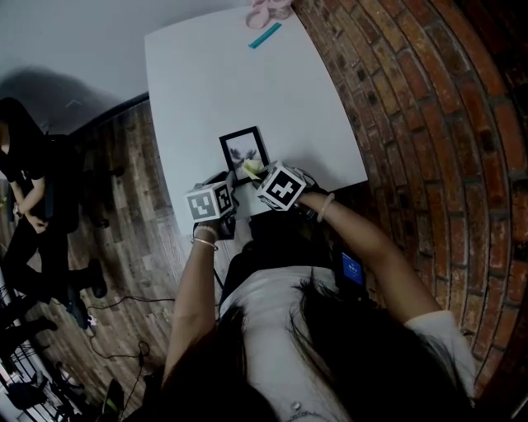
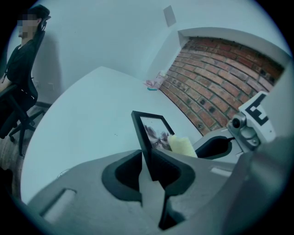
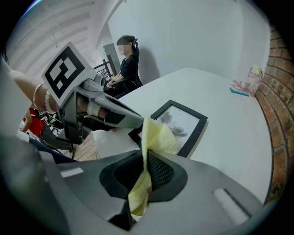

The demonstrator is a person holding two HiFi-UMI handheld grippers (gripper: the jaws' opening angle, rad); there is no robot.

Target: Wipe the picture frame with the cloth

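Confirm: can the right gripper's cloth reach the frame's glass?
Probably yes: the right gripper holds the cloth right by the picture frame, nothing lies between, and the left gripper clamps only one edge.

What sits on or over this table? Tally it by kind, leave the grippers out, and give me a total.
Picture frame: 1
Yellow cloth: 1
Pink item at the far edge: 1
Teal strip beside it: 1
Total: 4
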